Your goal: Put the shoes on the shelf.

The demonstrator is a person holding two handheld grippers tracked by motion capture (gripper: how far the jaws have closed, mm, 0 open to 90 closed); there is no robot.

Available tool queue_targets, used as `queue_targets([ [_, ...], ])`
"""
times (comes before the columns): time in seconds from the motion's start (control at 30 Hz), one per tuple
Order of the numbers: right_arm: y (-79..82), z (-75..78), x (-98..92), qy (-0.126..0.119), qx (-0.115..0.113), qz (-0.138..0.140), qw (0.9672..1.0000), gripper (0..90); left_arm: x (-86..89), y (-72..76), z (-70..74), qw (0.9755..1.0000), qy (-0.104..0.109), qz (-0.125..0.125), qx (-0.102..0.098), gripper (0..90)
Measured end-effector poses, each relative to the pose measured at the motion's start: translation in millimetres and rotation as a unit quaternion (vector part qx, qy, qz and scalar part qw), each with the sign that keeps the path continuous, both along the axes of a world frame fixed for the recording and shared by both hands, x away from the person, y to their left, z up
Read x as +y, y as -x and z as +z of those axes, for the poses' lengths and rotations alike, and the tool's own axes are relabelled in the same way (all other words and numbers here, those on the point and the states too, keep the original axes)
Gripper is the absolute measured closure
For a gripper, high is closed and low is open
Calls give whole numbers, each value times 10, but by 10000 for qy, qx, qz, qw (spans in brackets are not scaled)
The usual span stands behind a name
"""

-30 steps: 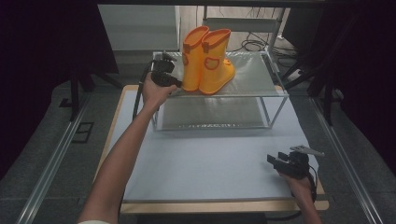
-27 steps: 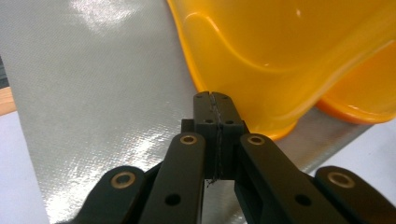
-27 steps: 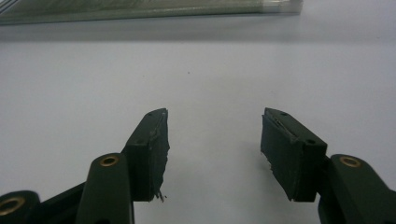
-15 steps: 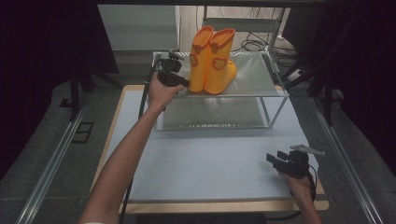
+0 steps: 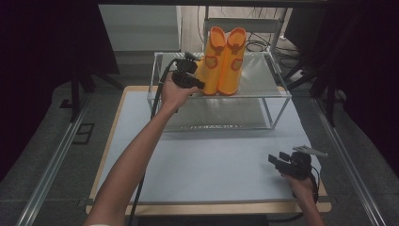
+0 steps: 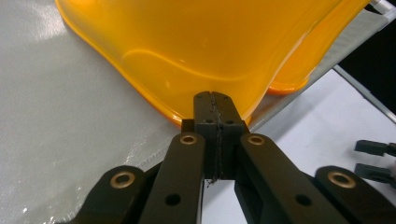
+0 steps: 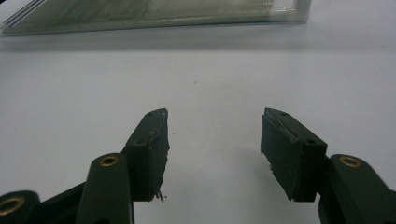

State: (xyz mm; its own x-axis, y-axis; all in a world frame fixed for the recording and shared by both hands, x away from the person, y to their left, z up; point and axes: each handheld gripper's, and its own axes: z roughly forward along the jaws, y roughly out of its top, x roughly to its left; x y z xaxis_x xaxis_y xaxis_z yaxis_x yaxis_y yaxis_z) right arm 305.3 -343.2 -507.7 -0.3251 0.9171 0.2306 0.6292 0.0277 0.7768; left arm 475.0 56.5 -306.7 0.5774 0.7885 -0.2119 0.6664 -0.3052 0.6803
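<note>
The boots (image 5: 222, 61) are bright orange. Both claws, left (image 6: 214, 122) and right (image 7: 212, 147), are black. The counter (image 5: 211, 162) is pale white with a light brown edge.

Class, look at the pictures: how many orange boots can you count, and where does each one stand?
2. The left boot and the right boot stand side by side on the rack's top shelf; the left hand-held gripper is at the left boot.

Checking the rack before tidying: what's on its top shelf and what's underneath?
On the rack's top shelf stand two orange boots, upright, side by side. The lower level looks bare where visible; the shelf's glare hides part of it.
</note>
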Motion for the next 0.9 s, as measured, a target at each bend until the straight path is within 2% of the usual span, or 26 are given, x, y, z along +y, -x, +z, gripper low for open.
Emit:
queue_targets([
  [0.13,-2,-9,6,28,8,20,10000,417,68,-4,-52,9998,-162,97,-7,890],
  [0.27,-3,-12,10,60,15,14,10000,417,102,-30,-152,9990,-387,223,92,889],
  [0.3,-3,-13,10,63,18,11,10000,417,102,-36,-178,9990,-369,194,137,889],
  [0.37,-5,-15,9,63,35,9,10000,417,81,-38,-207,9996,-200,116,188,889],
  [0.43,-6,-20,10,54,30,1,10000,417,40,-27,-197,9994,-291,162,98,899],
  [0.6,-6,-19,13,56,30,13,10000,417,-7,-24,-143,9998,-103,91,154,900],
  [0.77,-3,-15,19,35,7,21,10000,416,-161,-6,-111,9999,-31,-91,141,900],
  [0.9,-1,-11,11,22,4,12,10000,417,-215,6,-77,9998,-106,-165,108,900],
])
